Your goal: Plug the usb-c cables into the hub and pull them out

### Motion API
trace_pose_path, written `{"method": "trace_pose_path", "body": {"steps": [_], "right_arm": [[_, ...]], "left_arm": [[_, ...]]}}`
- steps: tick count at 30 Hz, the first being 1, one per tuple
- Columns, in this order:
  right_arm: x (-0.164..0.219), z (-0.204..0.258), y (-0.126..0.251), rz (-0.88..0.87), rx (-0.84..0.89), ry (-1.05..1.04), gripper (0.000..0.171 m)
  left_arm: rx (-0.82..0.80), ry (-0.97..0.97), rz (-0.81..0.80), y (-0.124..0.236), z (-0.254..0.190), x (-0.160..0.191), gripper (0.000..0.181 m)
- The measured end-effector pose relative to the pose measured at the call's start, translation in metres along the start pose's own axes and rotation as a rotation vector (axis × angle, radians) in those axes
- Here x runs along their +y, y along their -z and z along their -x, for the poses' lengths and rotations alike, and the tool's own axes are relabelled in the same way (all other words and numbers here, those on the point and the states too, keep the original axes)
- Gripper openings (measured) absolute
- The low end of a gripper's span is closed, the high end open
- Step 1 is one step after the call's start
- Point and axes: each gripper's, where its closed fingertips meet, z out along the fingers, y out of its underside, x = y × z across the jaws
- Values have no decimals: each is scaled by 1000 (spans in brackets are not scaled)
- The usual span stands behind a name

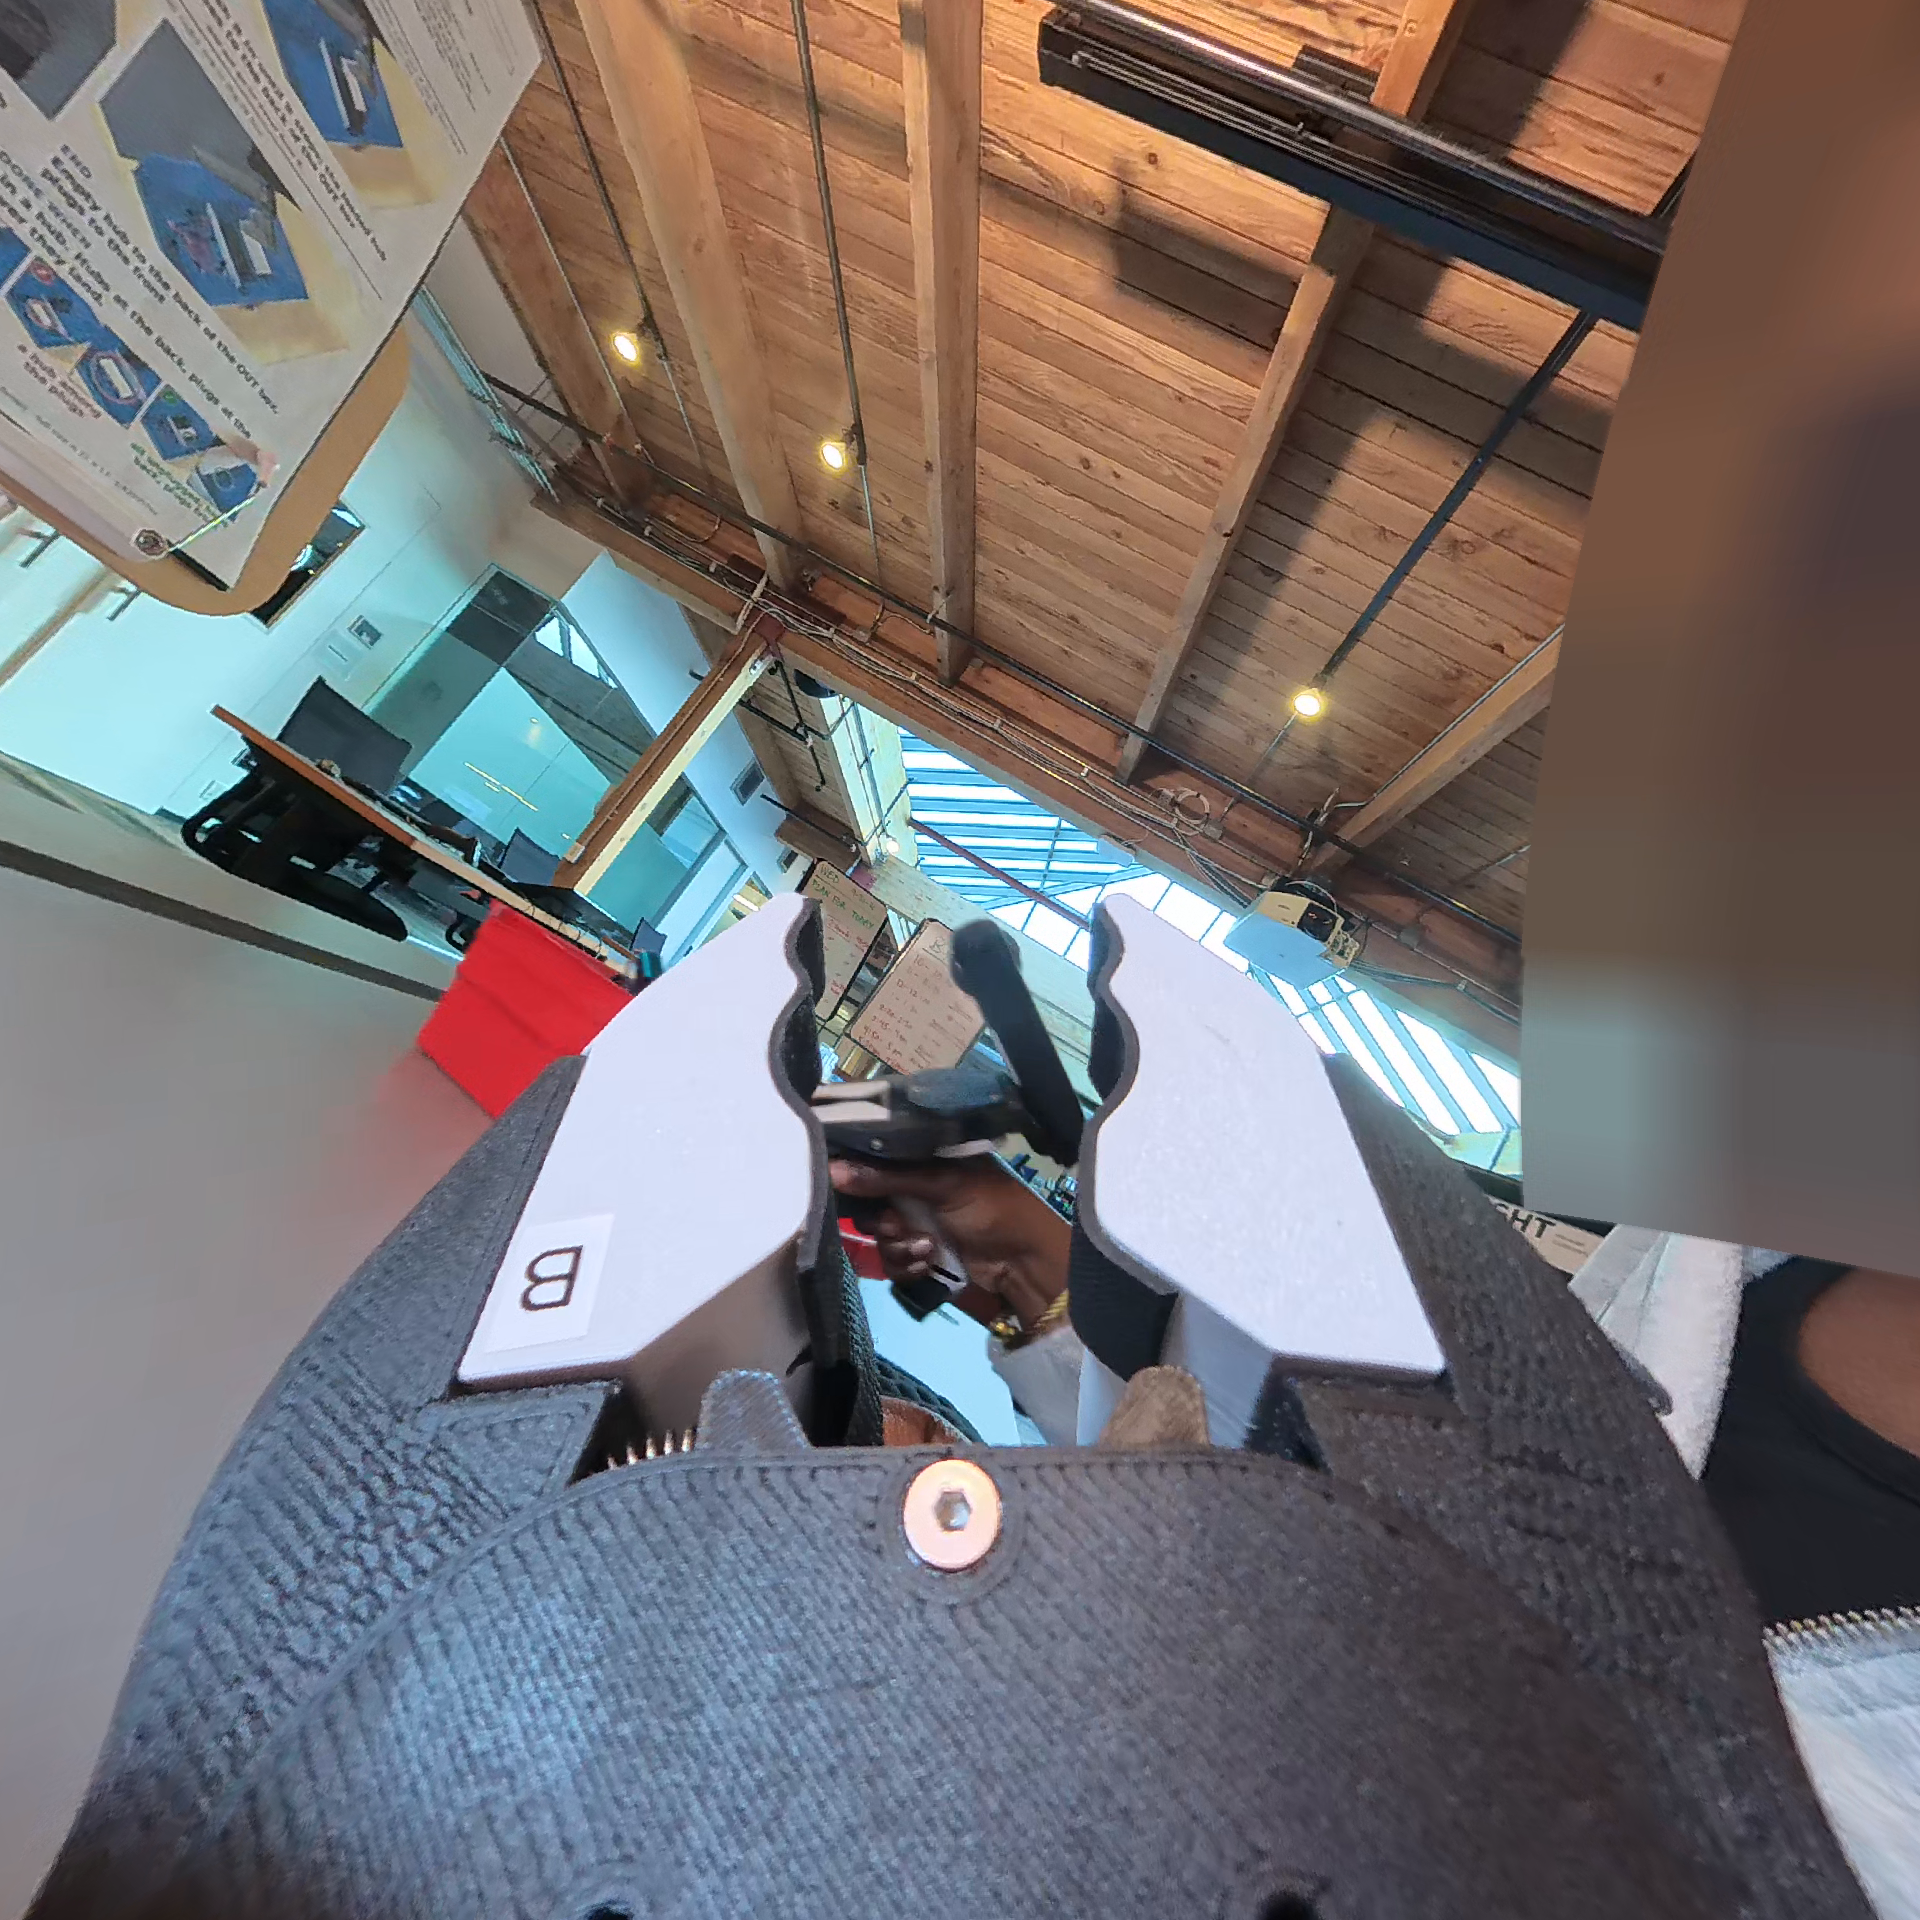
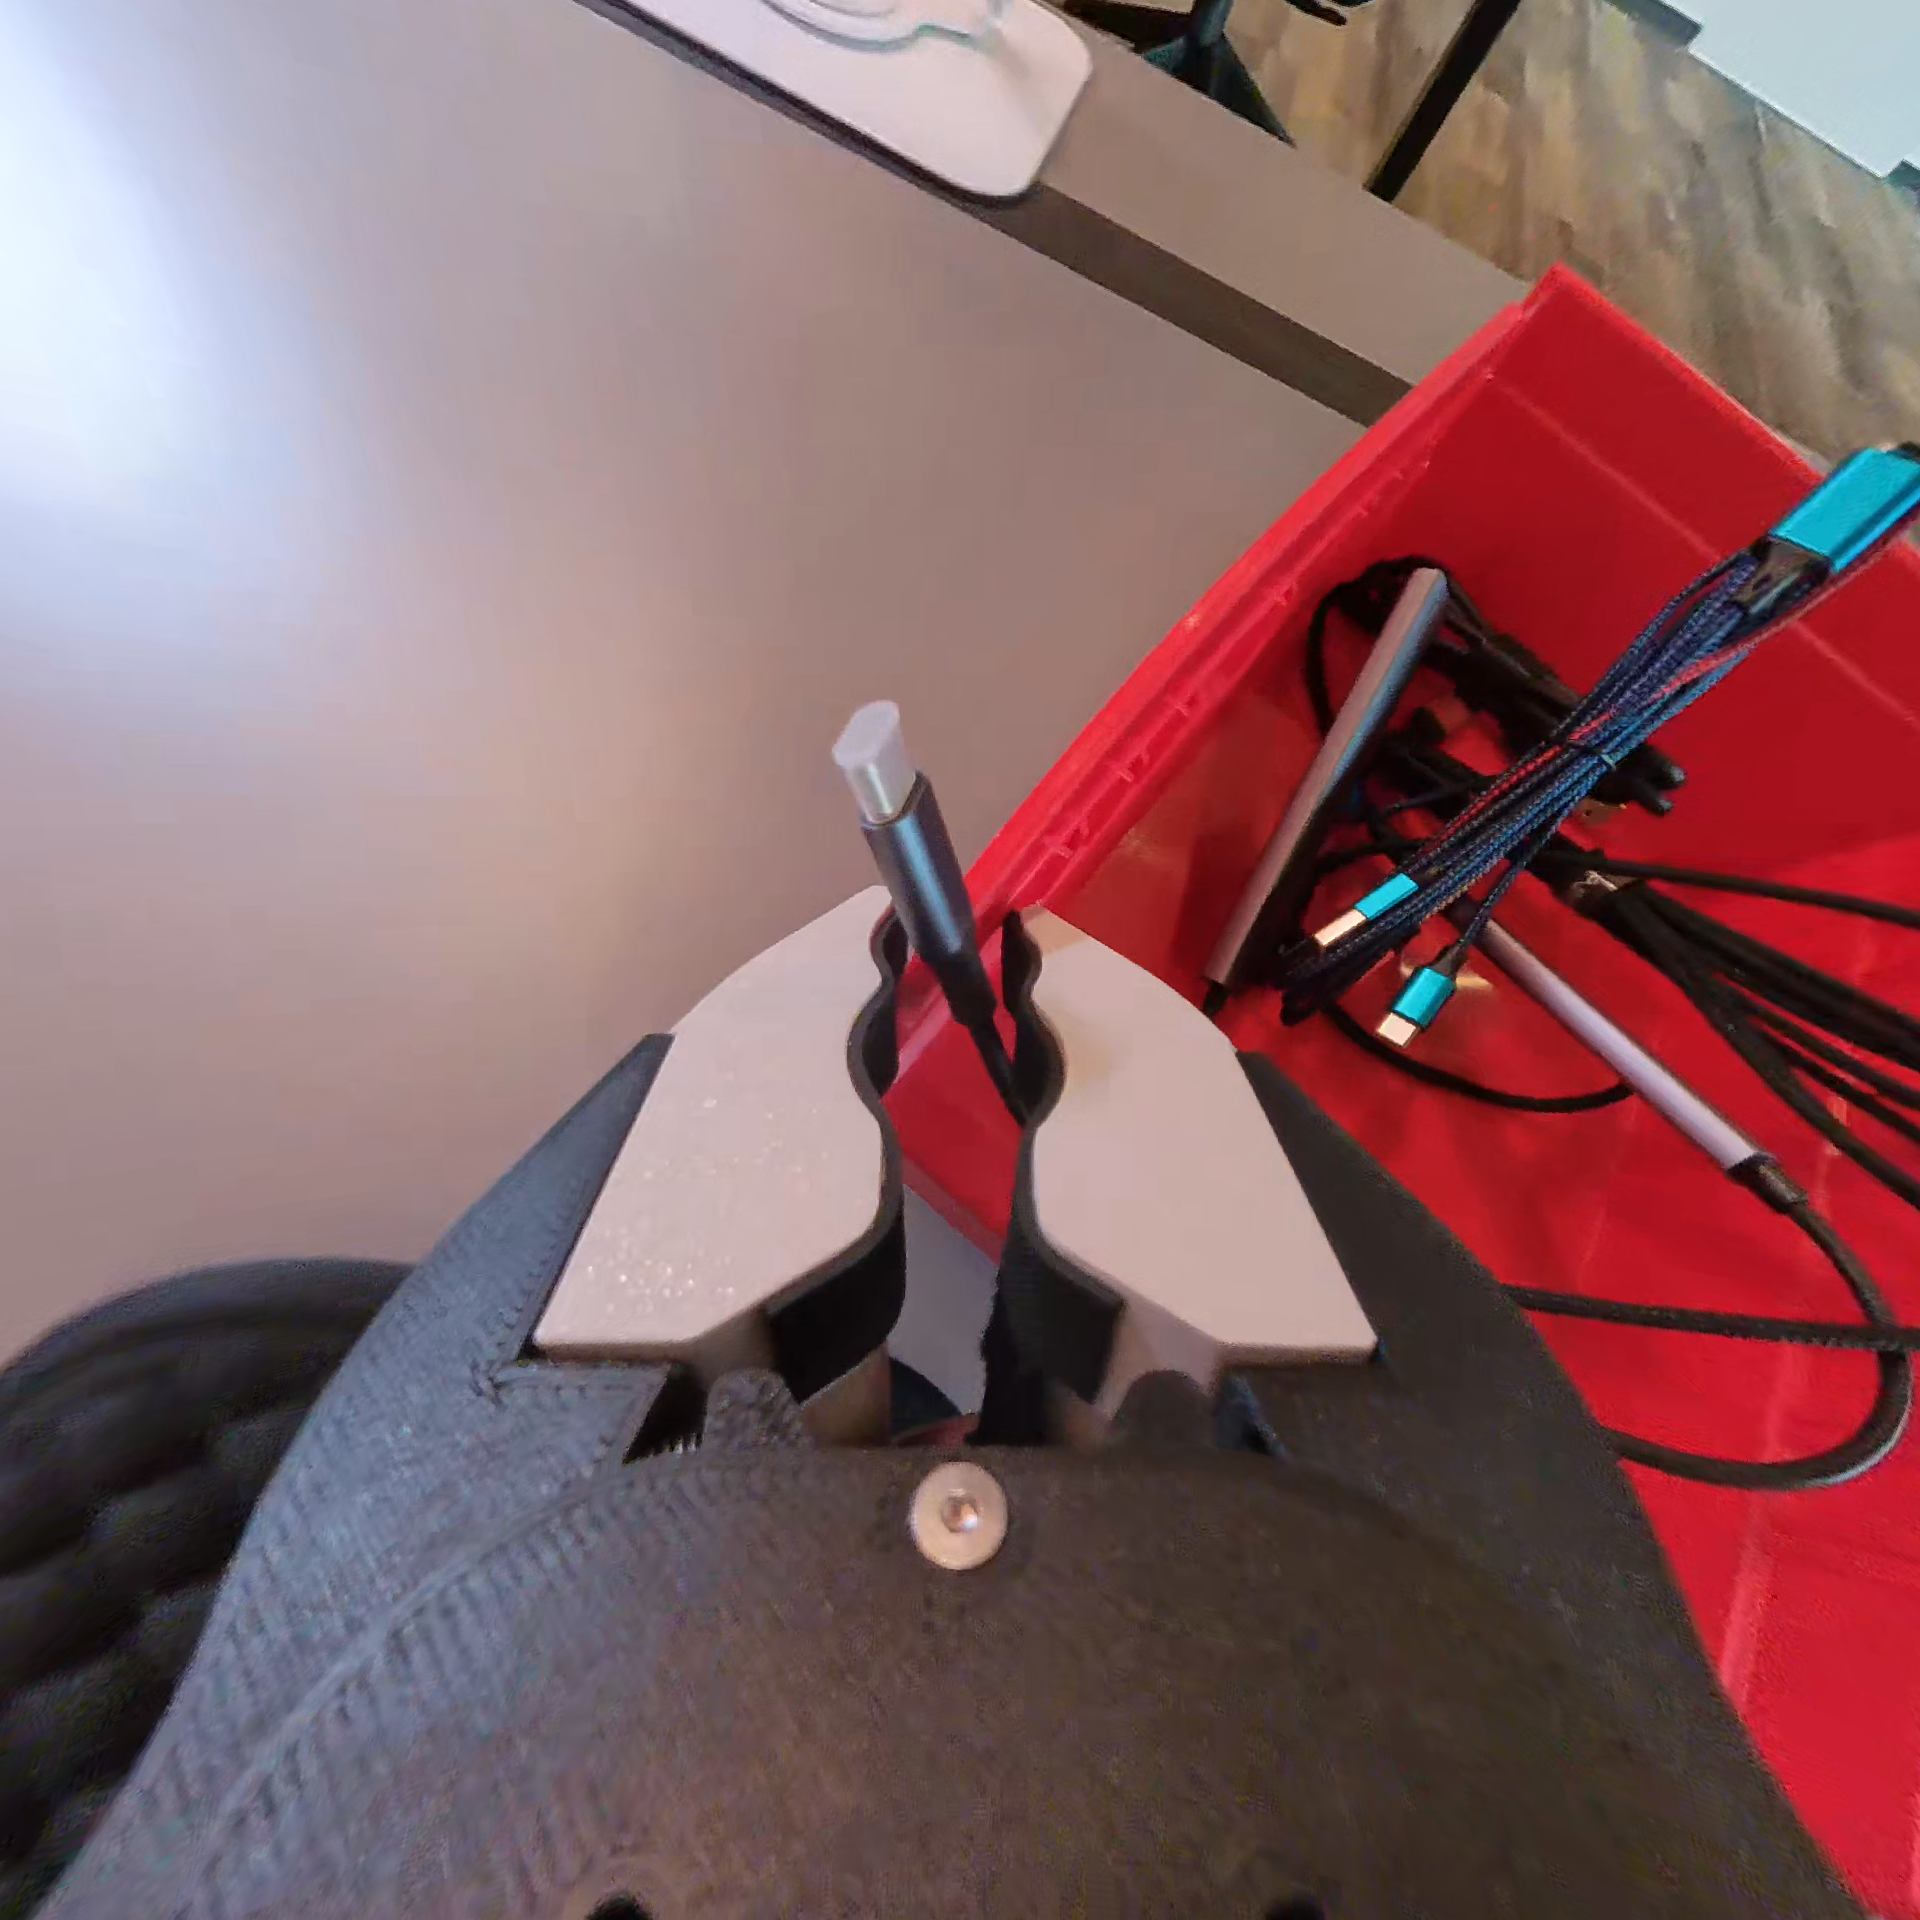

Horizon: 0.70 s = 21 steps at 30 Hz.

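In the right wrist view my right gripper [image 2: 951, 920] is shut on a usb-c cable [image 2: 914, 831]. Its dark grey plug with a silver tip sticks out past the fingertips, over the grey table beside the red bin [image 2: 1558, 436]. In the bin lie slim grey hubs [image 2: 1340, 779], black cables and a braided bundle with blue-ended plugs [image 2: 1538, 821]. My left gripper [image 1: 956, 925] is open and empty and points up towards the wooden ceiling. Between its fingers, farther off, shows the right gripper [image 1: 914, 1122] in a person's hand [image 1: 966, 1247], with the cable [image 1: 1013, 1018] standing up from it.
The grey table [image 2: 520, 520] stretches left of the bin, with a white flat device [image 2: 935, 94] near its far edge. In the left wrist view a clipboard with printed sheets [image 1: 208, 260] hangs at upper left, and the red bin [image 1: 520, 1008] sits at the table's edge. The grippers' ends are close to 30 cm from one another.
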Motion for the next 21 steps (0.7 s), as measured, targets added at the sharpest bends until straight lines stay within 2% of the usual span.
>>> {"method": "trace_pose_path", "body": {"steps": [8, 13, 21], "right_arm": [[-48, 83, -23, -104, -117, -53, 18], [-81, 155, -32, -210, -297, -163, 20], [-127, 267, -39, -222, -507, -76, 24]], "left_arm": [[76, -10, -40, 4, -14, -7, 50], [220, -133, -183, 17, -47, -28, 50], [321, -160, -189, 22, -66, -26, 50]]}}
